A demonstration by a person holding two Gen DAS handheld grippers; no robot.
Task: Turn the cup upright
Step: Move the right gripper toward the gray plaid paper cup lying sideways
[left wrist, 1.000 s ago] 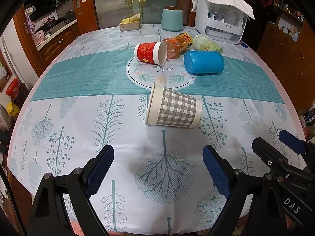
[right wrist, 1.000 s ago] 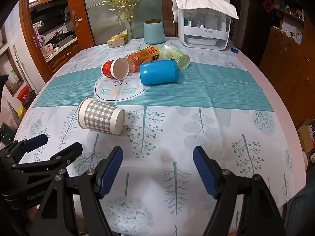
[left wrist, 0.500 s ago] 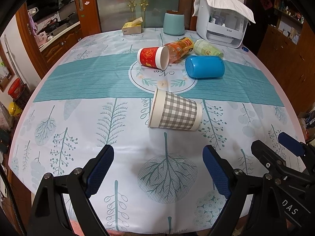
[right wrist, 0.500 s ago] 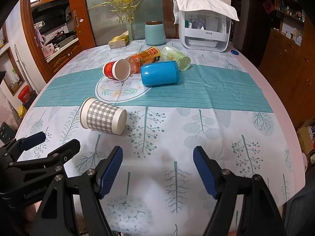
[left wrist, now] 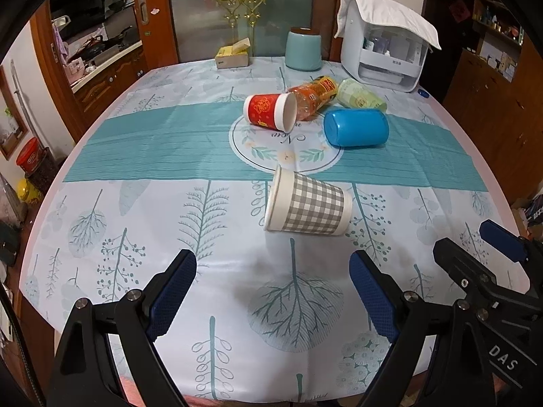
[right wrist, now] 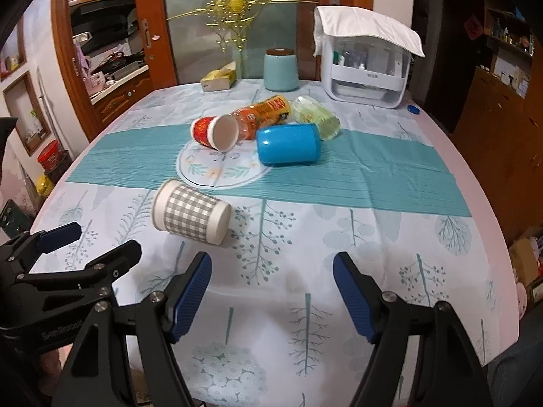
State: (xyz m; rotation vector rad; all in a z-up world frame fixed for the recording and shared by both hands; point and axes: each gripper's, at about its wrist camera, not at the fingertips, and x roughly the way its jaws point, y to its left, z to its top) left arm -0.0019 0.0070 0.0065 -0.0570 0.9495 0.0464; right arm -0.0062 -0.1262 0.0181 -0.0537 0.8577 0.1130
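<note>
A grey checked paper cup [left wrist: 308,207] lies on its side on the tablecloth, mouth to the left; it also shows in the right wrist view [right wrist: 190,212]. A red paper cup [left wrist: 269,111] [right wrist: 214,132] and a blue plastic cup [left wrist: 355,127] [right wrist: 288,144] lie on their sides further back. My left gripper [left wrist: 273,291] is open and empty, a little short of the checked cup. My right gripper [right wrist: 271,291] is open and empty, to the right of that cup. The right gripper's fingers [left wrist: 502,237] show at the left view's right edge.
An orange bottle [left wrist: 314,95] and a pale green bottle [left wrist: 361,96] lie behind the cups. A teal canister [left wrist: 303,49], a tissue box [left wrist: 232,56] and a white cloth-covered appliance [left wrist: 387,44] stand at the table's far edge. Wooden cabinets stand to the right.
Both cameras have tilted up a little and drawn slightly closer to the table's middle; the cups sit lower in view. Both grippers stay open. No object has moved.
</note>
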